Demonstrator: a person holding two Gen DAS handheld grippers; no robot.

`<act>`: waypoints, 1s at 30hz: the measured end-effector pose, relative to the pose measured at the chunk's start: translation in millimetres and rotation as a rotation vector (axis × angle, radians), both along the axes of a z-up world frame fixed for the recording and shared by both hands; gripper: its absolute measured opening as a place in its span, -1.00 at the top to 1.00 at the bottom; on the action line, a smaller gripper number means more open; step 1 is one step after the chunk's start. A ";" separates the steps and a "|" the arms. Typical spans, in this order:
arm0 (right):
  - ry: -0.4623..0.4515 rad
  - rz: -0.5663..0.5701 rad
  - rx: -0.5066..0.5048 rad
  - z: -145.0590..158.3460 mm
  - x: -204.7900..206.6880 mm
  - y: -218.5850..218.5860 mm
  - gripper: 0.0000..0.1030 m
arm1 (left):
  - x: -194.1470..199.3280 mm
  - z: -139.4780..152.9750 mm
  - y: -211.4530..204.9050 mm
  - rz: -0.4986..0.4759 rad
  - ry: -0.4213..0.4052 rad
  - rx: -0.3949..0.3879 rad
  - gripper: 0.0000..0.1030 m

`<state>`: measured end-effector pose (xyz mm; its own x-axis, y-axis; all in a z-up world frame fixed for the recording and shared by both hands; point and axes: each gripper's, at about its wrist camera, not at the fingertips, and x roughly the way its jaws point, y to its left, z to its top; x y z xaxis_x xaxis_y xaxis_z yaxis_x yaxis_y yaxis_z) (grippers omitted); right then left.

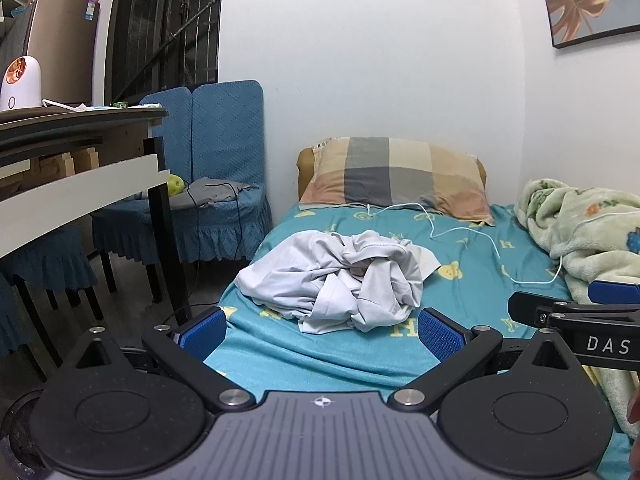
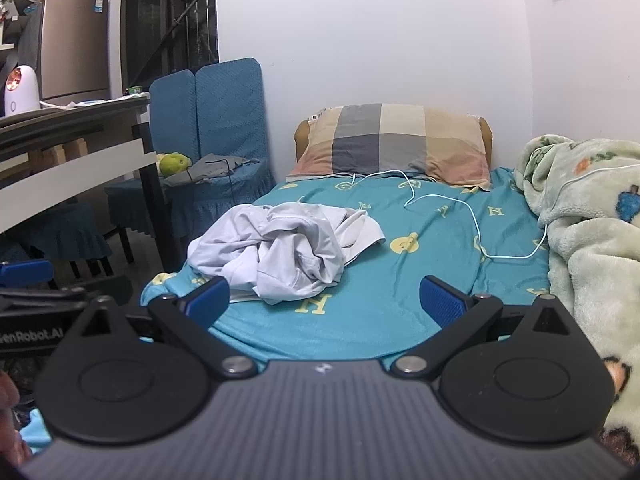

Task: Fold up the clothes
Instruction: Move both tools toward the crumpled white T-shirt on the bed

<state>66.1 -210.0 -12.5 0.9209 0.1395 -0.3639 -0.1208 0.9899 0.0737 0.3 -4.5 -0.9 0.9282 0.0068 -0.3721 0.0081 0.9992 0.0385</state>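
White crumpled garment (image 1: 340, 280) lies heaped on the teal bedsheet (image 1: 472, 248), unfolded, both the left gripper (image 1: 320, 332) and right gripper (image 2: 324, 300) spread wide, empty, hovering short of it.

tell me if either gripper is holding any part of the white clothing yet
Nothing is held. The left gripper and right gripper both have open jaws with nothing between them, short of the crumpled white cotton garment lying on the teal patterned bedsheet.

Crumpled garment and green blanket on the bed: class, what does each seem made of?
Crumpled garment: probably thin woven or knit cloth, pale grey-white, matte; it forms sharp creases and soft folds. Green blanket: likely plush fleece; fuzzy, thick, rounded folds with printed cartoon shapes.
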 end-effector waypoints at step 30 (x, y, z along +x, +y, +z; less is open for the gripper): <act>0.014 -0.056 0.078 -1.9 -0.6 -15.6 -1.00 | 19.2 -14.5 0.7 -0.034 0.051 -0.019 -0.95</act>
